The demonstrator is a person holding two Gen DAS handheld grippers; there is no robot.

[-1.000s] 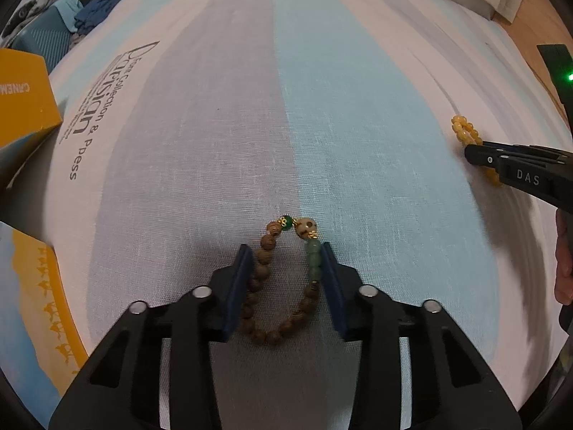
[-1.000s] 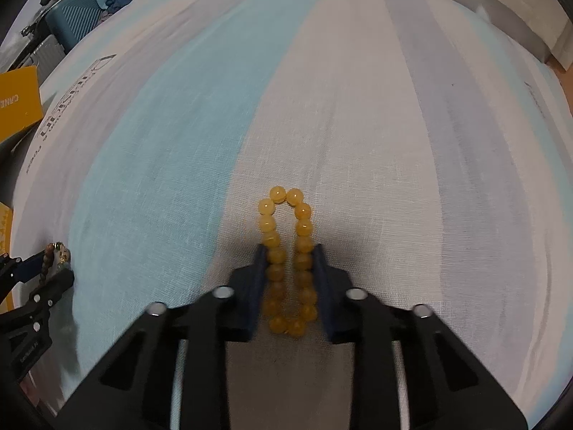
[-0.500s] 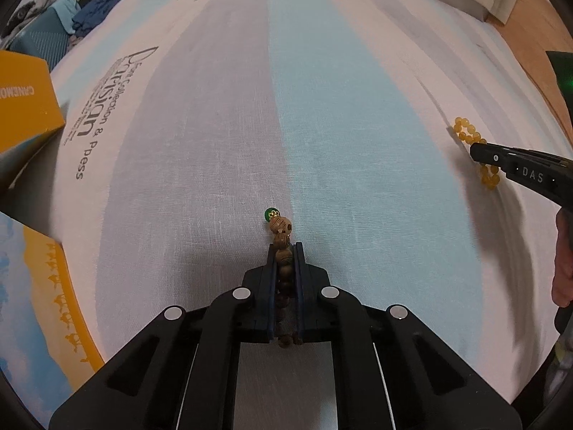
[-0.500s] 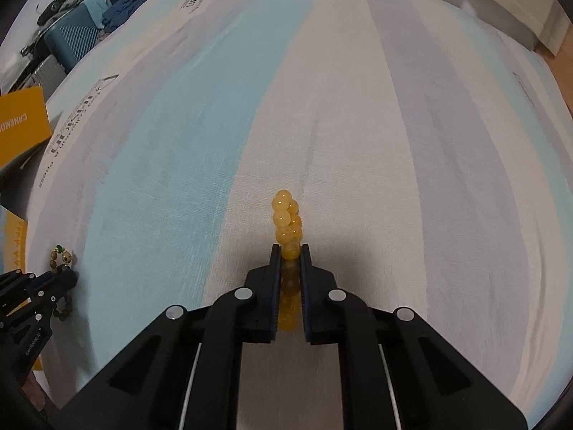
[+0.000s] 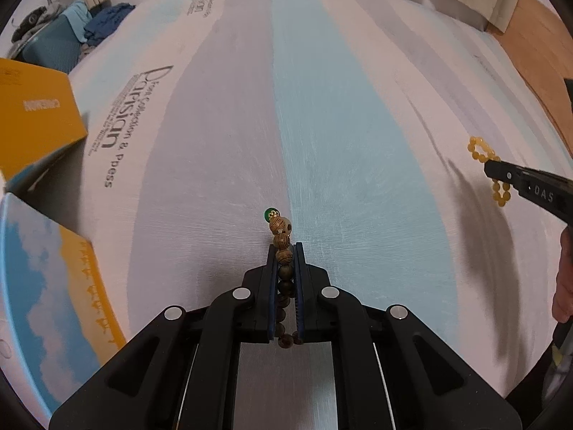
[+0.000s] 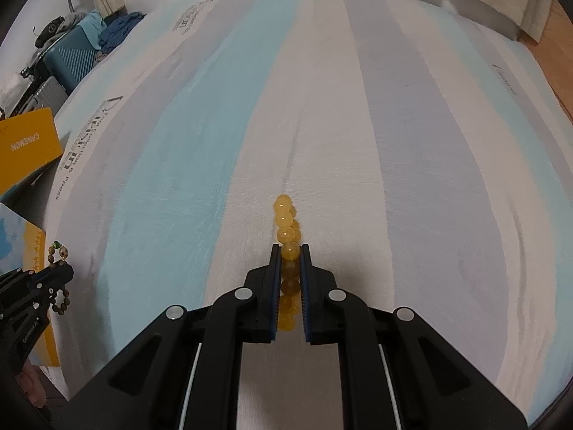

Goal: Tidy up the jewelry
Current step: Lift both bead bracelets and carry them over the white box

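My left gripper (image 5: 285, 251) is shut on a brown wooden bead bracelet (image 5: 281, 236), squeezed flat between the pads, its green bead sticking out past the fingertips. It hangs above the striped cloth (image 5: 322, 125). My right gripper (image 6: 289, 251) is shut on a yellow bead bracelet (image 6: 284, 215), also pinched into a narrow loop and lifted off the cloth. In the left wrist view the right gripper (image 5: 492, 172) shows at the right edge with the yellow bracelet (image 5: 480, 148). In the right wrist view the left gripper (image 6: 59, 268) holds the brown bracelet (image 6: 57, 254) at the left edge.
An orange box (image 5: 35, 122) lies at the left edge of the cloth, with a blue-and-orange box lid (image 5: 46, 268) nearer. A teal suitcase with clothes (image 6: 75, 50) stands beyond the far left corner. Wooden floor (image 5: 537, 25) shows at the far right.
Both grippers shut on their bracelets, squeezing the round loops flat, then rose with them off the cloth. The shadows under both have spread.
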